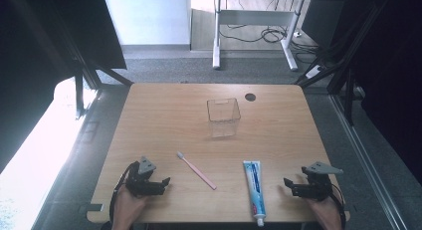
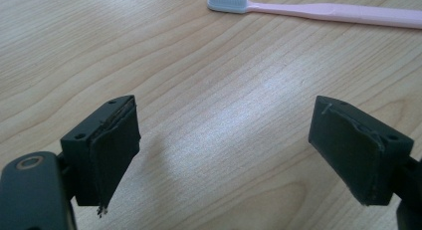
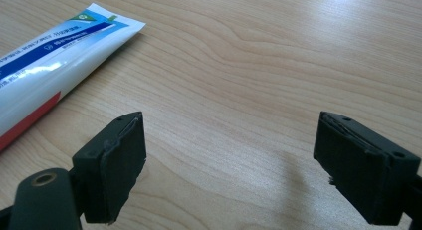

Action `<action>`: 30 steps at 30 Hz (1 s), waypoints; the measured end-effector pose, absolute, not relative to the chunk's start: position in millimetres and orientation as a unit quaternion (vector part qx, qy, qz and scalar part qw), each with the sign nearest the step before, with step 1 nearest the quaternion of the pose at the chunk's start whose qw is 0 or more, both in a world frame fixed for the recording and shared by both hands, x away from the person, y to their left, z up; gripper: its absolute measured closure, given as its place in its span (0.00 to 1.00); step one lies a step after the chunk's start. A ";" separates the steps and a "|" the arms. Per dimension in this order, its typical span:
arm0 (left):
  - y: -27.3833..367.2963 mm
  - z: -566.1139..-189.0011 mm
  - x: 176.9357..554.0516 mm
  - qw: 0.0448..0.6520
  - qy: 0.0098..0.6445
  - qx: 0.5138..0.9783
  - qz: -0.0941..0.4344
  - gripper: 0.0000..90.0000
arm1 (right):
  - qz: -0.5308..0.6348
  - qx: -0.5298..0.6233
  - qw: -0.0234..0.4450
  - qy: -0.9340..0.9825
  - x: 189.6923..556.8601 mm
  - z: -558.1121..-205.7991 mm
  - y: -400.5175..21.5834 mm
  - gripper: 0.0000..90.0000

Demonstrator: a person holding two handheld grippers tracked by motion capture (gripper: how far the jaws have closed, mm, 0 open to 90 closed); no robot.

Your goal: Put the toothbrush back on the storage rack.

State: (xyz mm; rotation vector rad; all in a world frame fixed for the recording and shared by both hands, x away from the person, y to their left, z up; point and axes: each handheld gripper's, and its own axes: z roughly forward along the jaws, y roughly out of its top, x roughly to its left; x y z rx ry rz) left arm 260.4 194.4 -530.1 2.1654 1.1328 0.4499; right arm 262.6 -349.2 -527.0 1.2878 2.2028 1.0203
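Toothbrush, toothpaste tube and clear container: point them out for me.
toothbrush (image 1: 197,171), high view, middle of pink handle
toothpaste tube (image 1: 253,182), high view, middle of tube body
clear container (image 1: 223,111), high view, near rim

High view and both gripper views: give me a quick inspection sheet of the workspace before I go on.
Surface: wooden table, dry and bare apart from the items below; a dark round hole near its far edge.
Job's things: pink toothbrush lying flat, front left of centre; toothpaste tube lying flat, front right, cap toward the near edge; clear plastic container upright, empty, toward the far side.
Clutter: nothing seen.
Grippers: left gripper open, holding nothing; right gripper open, holding nothing; both low over the near edge.
Cables: loose cables on the floor beyond the table.
Surroundings: white desk frame behind; dark frame struts at both sides.
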 end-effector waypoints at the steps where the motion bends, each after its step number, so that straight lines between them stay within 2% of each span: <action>1: 194.5 -530.5 260.9 0.323 0.431 0.825 0.169 0.15 | 0.367 0.459 0.196 0.785 262.3 -526.9 -349.6 0.15; 11: 189.6 -530.6 263.0 0.310 0.428 0.835 0.156 0.15 | 0.371 0.459 0.198 0.783 260.6 -526.6 -350.6 0.15; 30: 183.8 -524.7 263.3 0.296 0.431 0.836 0.168 0.17 | 0.370 0.457 0.200 0.784 259.3 -526.5 -350.1 0.15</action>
